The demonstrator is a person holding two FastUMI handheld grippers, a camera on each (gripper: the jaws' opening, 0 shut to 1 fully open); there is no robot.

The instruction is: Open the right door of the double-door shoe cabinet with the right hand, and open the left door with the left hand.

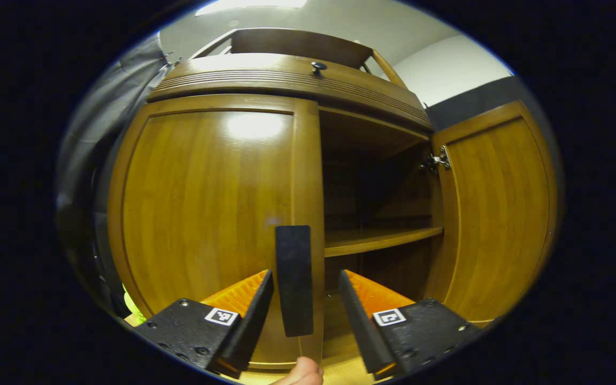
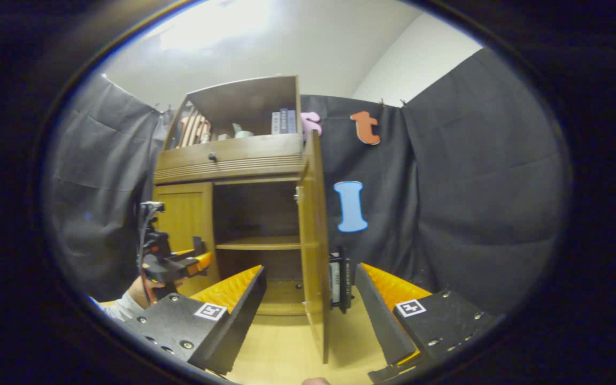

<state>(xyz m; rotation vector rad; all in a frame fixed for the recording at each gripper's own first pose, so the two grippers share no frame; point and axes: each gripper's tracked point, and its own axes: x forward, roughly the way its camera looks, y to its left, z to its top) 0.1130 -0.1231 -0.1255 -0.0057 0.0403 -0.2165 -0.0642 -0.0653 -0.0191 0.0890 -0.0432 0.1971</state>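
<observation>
The wooden shoe cabinet fills the left gripper view. Its left door is closed, with a dark upright handle on its right edge. My left gripper is open, its fingers on either side of that handle with a gap on each side. The right door is swung wide open. In the right gripper view the right door stands edge-on with its handle on the outer face. My right gripper is open, pressing on nothing. The left gripper shows by the left door.
The open half shows a dark inside with one shelf. A drawer knob sits above the doors, and books stand on the upper shelf. A hand holds the left gripper. Light wood floor lies in front.
</observation>
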